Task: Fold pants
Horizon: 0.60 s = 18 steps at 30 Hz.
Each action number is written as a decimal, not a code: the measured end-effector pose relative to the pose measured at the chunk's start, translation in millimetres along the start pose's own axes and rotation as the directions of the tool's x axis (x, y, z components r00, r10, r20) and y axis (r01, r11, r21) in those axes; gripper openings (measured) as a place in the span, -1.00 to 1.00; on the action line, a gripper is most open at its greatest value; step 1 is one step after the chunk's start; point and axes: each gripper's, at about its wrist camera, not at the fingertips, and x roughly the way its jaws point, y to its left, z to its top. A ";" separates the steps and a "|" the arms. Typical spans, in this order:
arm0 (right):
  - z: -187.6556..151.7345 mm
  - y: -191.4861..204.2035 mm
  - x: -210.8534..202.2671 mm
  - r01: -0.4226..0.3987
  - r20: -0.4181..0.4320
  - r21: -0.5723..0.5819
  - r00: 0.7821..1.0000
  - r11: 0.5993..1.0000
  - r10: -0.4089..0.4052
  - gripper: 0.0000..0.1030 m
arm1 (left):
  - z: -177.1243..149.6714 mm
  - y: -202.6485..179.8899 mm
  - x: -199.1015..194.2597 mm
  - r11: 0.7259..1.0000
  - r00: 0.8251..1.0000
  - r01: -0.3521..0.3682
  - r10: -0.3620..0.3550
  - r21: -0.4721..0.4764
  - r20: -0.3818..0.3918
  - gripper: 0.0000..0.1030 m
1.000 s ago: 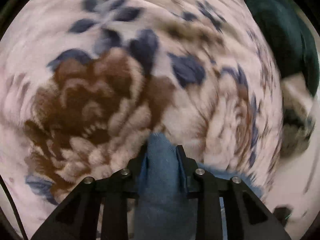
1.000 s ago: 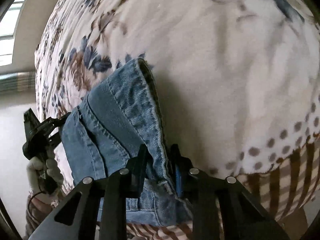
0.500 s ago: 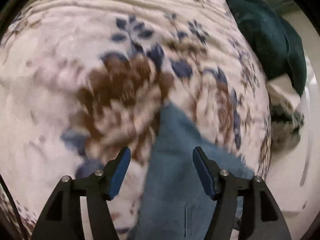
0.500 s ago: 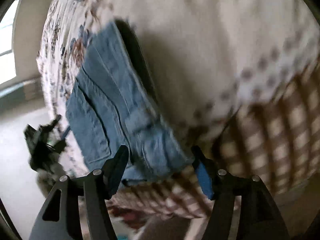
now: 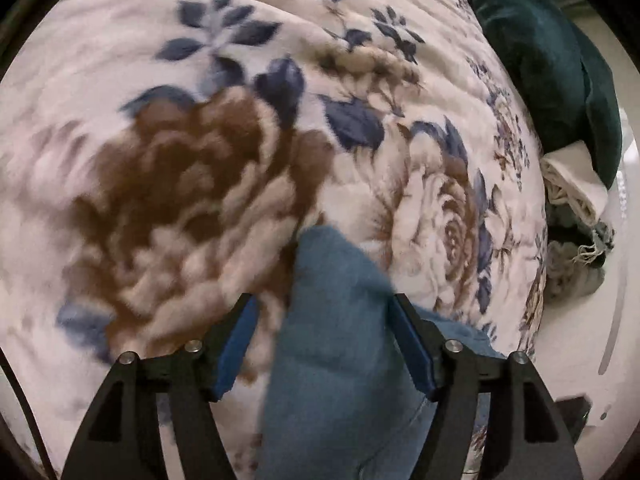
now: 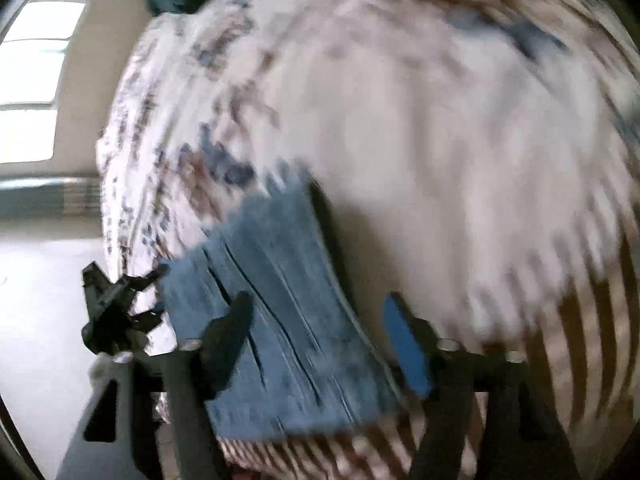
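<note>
The blue denim pants (image 5: 336,344) lie folded on a floral blanket (image 5: 200,160). In the left wrist view my left gripper (image 5: 324,344) is open, its jaws standing on either side of a raised denim corner without pinching it. In the right wrist view my right gripper (image 6: 320,344) is open over the folded pants (image 6: 280,320), which lie flat with seams showing. The left gripper also shows in the right wrist view (image 6: 116,308) at the pants' far left edge. The right wrist view is motion-blurred.
A dark green cushion (image 5: 552,72) and a pale folded cloth (image 5: 572,188) sit at the blanket's right edge. A brown checked cloth (image 6: 580,340) lies under the blanket's near edge. A window (image 6: 28,88) and pale floor (image 6: 40,300) lie to the left.
Both grippers opened and let go of the denim. The pants now lie on the blanket, and both grippers have drawn back slightly over them.
</note>
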 end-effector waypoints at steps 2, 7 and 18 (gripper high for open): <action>20.8 9.1 19.4 0.007 -0.021 -0.030 1.000 1.000 -0.008 0.43 | 4.3 -5.6 8.5 1.000 1.000 -0.006 0.006 0.025 -0.014 0.28; 41.6 60.2 39.5 0.093 0.028 -0.228 0.996 0.969 -0.089 -0.84 | 3.4 -11.5 11.8 0.999 0.999 -0.020 0.021 0.050 -0.026 0.28; 56.9 45.6 34.4 0.144 0.067 -0.158 0.989 0.977 -0.135 -0.87 | 7.9 -2.9 15.7 0.999 0.999 -0.023 0.021 0.046 0.044 -0.52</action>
